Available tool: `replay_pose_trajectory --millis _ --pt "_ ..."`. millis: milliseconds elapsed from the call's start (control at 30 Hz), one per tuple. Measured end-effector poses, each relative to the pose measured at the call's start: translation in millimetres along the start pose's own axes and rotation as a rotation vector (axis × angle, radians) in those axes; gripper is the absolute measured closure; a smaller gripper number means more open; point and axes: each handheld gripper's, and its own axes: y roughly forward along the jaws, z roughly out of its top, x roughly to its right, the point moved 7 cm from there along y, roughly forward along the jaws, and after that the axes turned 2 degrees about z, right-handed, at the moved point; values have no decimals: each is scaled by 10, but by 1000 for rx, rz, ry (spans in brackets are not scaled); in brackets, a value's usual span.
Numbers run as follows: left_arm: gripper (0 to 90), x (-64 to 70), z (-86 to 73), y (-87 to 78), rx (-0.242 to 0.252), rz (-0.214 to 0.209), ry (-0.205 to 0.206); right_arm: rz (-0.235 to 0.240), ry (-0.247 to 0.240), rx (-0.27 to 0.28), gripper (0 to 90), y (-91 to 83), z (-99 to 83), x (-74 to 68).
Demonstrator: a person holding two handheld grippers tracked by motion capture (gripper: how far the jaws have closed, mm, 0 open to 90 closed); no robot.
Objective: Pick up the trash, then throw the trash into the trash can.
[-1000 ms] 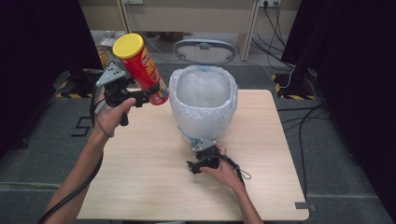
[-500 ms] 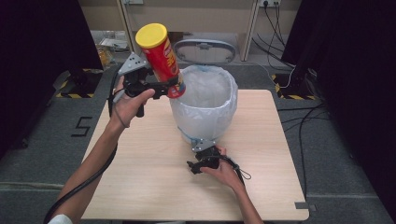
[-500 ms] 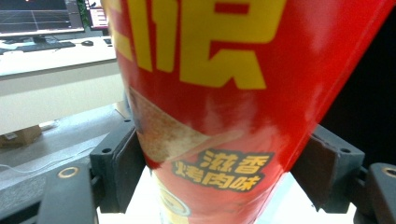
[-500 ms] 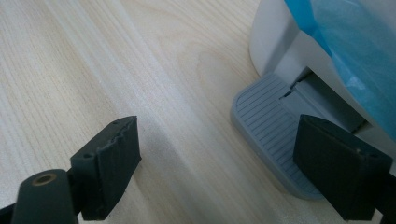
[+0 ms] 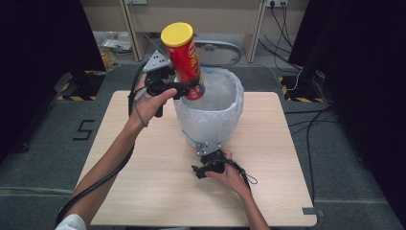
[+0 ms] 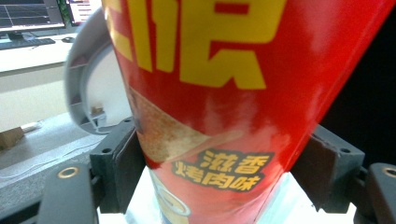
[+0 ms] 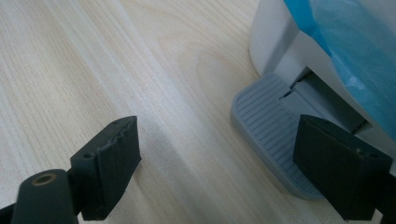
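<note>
Two grippers are working at the table [image 5: 143, 191], and I am watching both. My left gripper [image 5: 184, 88] is clamping the red chip can [image 5: 184, 62] low on its body, jaws pressing on either side, and holding it tilted over the near-left rim of the white bin [image 5: 210, 120]. From the high view the can's yellow lid [image 5: 177, 34] is showing plainly, but its bottom end is dipping behind the jaws and the bag-lined rim, so I cannot make out how far it is reaching into the opening. Along the left gripper view the can [image 6: 224, 102] is crowding the frame; its top and base are cut off, the yellow lettering is only partly readable, and the bin's liner is showing as a pale blur beneath it.

My right gripper [image 5: 203, 167] is resting low on the table in front of the bin, with my hand [image 5: 230, 177] covering much of it from above. Its own view is showing the jaws standing wide apart, empty, one over bare wood and one beside the grey ribbed pedal [image 7: 266, 126] at the bin's foot. I cannot tell whether that jaw is touching the pedal.
</note>
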Motion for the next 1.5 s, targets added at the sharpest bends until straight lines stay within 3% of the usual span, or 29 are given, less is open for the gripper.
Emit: replay_pose_trajectory --millis 533,1033,1500 --pt "238 190 -88 304 -49 -29 13 -4 1 -1 152 -2 -2 -3" --pt "238 222 -182 477 -82 -26 20 -9 -8 -2 151 3 -4 -6" --pt "237 214 -310 533 -132 -32 29 -2 3 2 152 -1 -4 -4"
